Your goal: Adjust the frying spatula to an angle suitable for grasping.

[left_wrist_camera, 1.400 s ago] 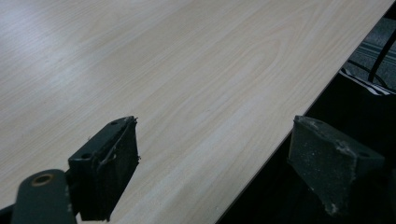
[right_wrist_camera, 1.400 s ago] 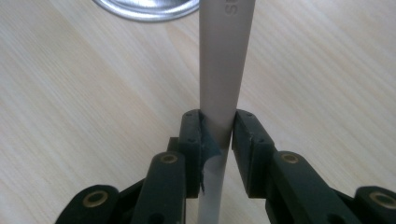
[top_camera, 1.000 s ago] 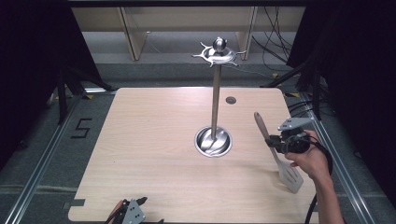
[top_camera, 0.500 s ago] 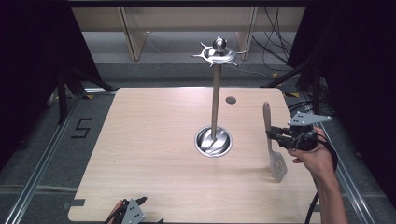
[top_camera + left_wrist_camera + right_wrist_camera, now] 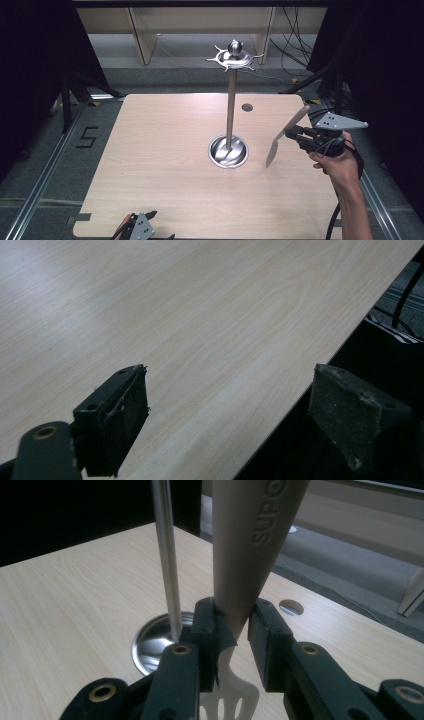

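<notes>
Lifted off the table [image 5: 165,150] near its right edge, the spatula [image 5: 285,136] now hangs tilted, clamped in the right gripper [image 5: 295,134]. Hanging it on the metal stand [image 5: 230,105] looks next. The left gripper [image 5: 227,415] waits, jaws apart, at the front edge.

A pale wooden table [image 5: 165,165] carries a steel stand [image 5: 228,150] (round dished base, upright pole)
</notes>
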A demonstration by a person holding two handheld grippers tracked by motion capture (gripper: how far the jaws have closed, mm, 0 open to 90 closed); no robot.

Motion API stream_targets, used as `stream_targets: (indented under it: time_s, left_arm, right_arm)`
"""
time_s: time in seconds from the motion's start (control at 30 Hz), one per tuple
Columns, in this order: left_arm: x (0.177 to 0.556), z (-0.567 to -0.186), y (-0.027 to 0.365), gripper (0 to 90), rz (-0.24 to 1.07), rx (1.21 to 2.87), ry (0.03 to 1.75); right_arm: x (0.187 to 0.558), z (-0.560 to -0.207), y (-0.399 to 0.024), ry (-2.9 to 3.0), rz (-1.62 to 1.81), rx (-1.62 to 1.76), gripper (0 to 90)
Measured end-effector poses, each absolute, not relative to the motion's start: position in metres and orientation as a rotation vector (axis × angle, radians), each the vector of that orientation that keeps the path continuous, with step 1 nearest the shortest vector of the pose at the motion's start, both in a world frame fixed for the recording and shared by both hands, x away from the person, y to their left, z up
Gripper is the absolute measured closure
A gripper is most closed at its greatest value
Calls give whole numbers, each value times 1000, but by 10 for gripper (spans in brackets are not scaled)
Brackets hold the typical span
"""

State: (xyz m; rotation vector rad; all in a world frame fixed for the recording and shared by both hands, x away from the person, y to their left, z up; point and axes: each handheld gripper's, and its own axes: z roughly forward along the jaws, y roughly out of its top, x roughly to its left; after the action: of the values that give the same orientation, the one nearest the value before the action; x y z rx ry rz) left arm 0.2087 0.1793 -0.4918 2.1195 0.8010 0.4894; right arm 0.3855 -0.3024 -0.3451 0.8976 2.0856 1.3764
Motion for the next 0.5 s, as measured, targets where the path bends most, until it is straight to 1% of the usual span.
stream_targets:
  time_s: [0.17, 0.23, 0.3, 0.33, 0.4, 0.5]
  left_arm:
    - [210, -492, 180, 152, 519, 2117, 786]
    - [209, -493, 179, 152, 509, 2108, 802]
    - [211, -492, 180, 152, 535, 2122, 764]
    - [209, -492, 180, 152, 499, 2115, 802]
    - [210, -493, 180, 152, 527, 2112, 787]
    - [210, -492, 181, 152, 522, 2117, 786]
  right_arm:
    - [387, -341, -297, 2078, 1397, 868, 747]
    - [387, -338, -294, 2089, 1403, 866, 747]
    - [388, -335, -291, 2102, 1409, 849, 747]
    - [387, -334, -289, 2115, 1413, 857, 747]
    - [389, -332, -286, 2108, 1402, 815, 747]
    - [390, -329, -278, 2116, 1431, 822, 747]
